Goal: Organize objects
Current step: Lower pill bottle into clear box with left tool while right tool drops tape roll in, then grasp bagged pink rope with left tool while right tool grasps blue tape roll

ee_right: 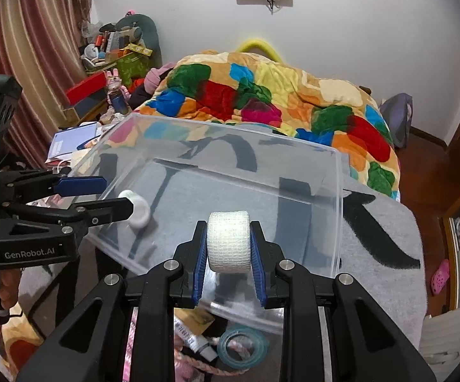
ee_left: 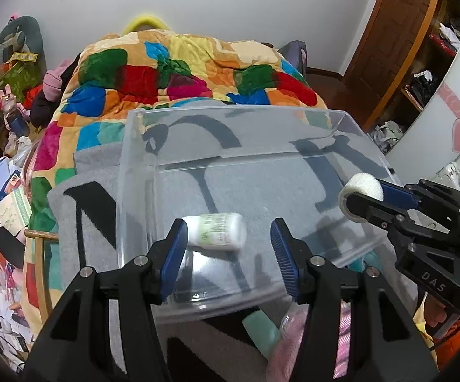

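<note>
A clear plastic bin stands on a grey blanket on the bed. My left gripper is open over the bin's near left part. A small white bottle is blurred between the open fingers, touching neither pad. My right gripper is shut on a roll of white gauze bandage and holds it above the bin's near right rim.
In front of the bin lie a teal tube, a teal tape roll, a small tube and pink items. A patchwork quilt covers the bed behind. Clutter piles on the left; a wooden door is on the right.
</note>
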The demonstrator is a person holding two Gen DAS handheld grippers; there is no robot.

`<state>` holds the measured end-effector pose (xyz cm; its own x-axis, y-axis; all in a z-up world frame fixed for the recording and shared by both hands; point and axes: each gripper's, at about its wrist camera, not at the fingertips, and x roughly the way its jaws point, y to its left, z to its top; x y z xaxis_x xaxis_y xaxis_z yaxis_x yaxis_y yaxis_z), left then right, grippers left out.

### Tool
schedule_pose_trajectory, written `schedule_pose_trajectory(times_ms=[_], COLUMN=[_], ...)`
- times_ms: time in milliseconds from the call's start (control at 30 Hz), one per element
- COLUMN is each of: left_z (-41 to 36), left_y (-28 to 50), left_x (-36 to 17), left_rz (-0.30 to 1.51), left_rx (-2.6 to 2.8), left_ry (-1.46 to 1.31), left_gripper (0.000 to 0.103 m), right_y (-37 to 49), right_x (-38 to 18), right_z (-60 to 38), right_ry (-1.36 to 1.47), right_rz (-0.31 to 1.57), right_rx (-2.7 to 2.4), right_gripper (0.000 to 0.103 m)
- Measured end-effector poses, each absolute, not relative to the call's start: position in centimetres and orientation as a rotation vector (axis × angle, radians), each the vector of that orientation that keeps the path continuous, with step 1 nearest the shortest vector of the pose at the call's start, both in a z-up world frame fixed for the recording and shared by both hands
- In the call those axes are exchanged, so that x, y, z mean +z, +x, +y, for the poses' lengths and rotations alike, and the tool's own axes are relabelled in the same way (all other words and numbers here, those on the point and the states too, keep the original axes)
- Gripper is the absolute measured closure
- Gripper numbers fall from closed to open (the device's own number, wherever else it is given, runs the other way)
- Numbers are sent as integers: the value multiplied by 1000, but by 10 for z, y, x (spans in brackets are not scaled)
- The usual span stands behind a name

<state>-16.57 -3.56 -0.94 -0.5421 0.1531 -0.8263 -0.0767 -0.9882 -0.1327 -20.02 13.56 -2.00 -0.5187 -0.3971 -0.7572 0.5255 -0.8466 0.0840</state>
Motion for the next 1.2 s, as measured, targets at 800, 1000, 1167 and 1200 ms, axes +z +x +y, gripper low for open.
schedule_pose_trajectory(times_ms=[800, 1000, 1167, 1200], left_z=[-25, -25, -24, -23], left_y=[-44, -25, -19, -19], left_x=[-37, -54, -53, -52], left_rz=[-137, -234, -264, -271], left_rx=[2668, 2613, 2612, 2614], left_ry=[-1433, -1503, -1513, -1511], left_gripper=[15, 14, 11, 8], right_y=[-104, -82, -53, -50], right_x=[-62, -70, -73, -74], right_z=[189, 174, 148, 144], right_ry=[1151, 1117, 1059, 1051], right_rz=[290, 277, 288, 301], right_rx=[-2391, -2335, -2201, -2180], right_gripper=[59, 60, 60, 60])
